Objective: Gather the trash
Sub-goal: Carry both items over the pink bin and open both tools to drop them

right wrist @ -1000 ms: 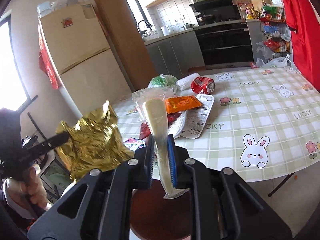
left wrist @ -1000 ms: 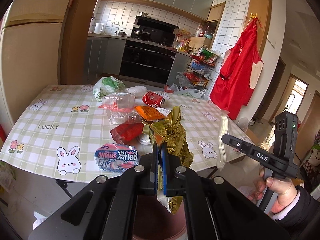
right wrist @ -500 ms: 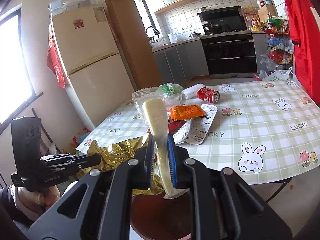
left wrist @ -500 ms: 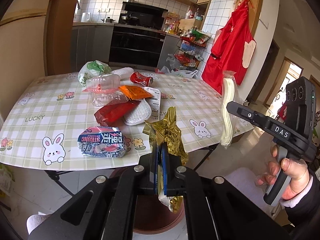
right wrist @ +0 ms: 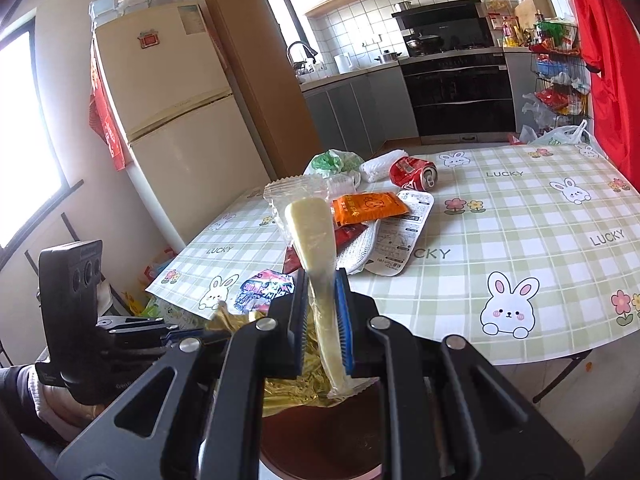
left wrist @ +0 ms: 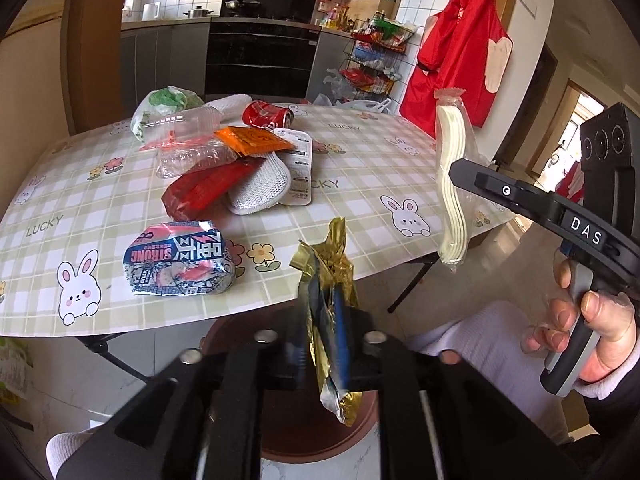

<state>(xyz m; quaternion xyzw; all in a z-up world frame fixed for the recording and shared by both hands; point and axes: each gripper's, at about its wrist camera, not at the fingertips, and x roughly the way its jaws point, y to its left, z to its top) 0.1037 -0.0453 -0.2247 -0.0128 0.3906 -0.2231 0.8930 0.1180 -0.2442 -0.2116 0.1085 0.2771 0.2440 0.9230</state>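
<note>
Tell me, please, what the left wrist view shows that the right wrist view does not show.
Only the left wrist view shows the red apron on the wall and the hand holding the right gripper. Only the right wrist view shows the fridge and the window. Both show the gold wrapper between the left gripper's opening jaws, the cream packet clamped by the right gripper, the brown bin below, and the red can.

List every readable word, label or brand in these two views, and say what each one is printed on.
"LUCKY": green checked tablecloth.
"STRONG": crumpled blue and red snack wrapper; its large characters are not legible.
"DAS": black finger of the right gripper.
Small print on the white insole card: too small.
Orange sachet, red crushed can: lettering blurred.
</note>
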